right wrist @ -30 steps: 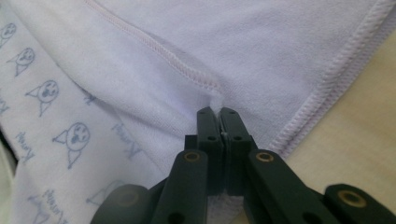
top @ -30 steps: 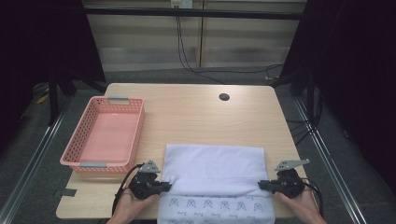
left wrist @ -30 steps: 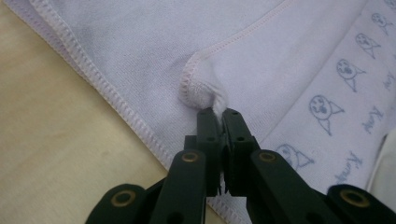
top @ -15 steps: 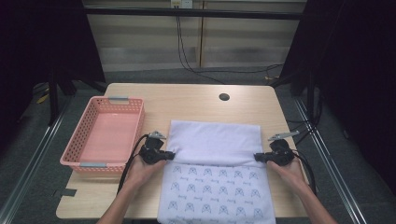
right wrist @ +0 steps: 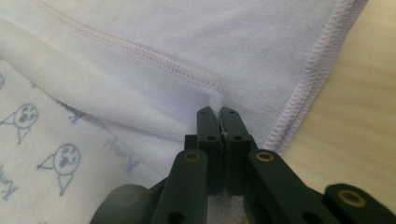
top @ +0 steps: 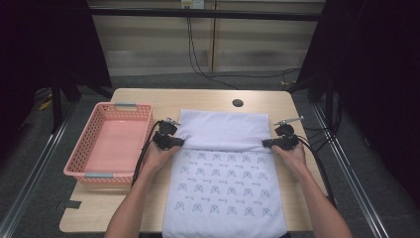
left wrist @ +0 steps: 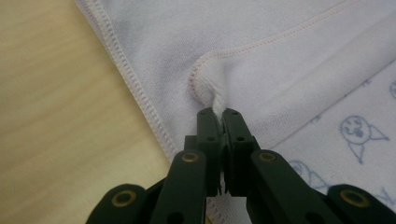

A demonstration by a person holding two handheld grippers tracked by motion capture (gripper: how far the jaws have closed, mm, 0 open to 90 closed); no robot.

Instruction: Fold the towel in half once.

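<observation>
The towel [top: 225,178] lies mid-surface, its far end already doubled over toward six o'clock. Left tongs [top: 174,142] and right tongs [top: 270,144] each pinch a corner of that flap. Folding looks partway done; the pink basket [top: 79,151] sits at nine o'clock.

Item: towel [top: 225,188], printed side up on your tabletop [top: 208,99].
- Print, repeating in rows: small blue line-drawn faces on triangular bodies, each paired with a short handwritten-style word.
- Legibility: in your right gripper view [right wrist: 60,158] the word beside the faces seems to start with "K"; the rest is too blurred and tilted for you to read. In your left gripper view [left wrist: 359,135] the figures show but the lettering is cut off.
- Brands, numbers, labels, signs: none you can read.
</observation>
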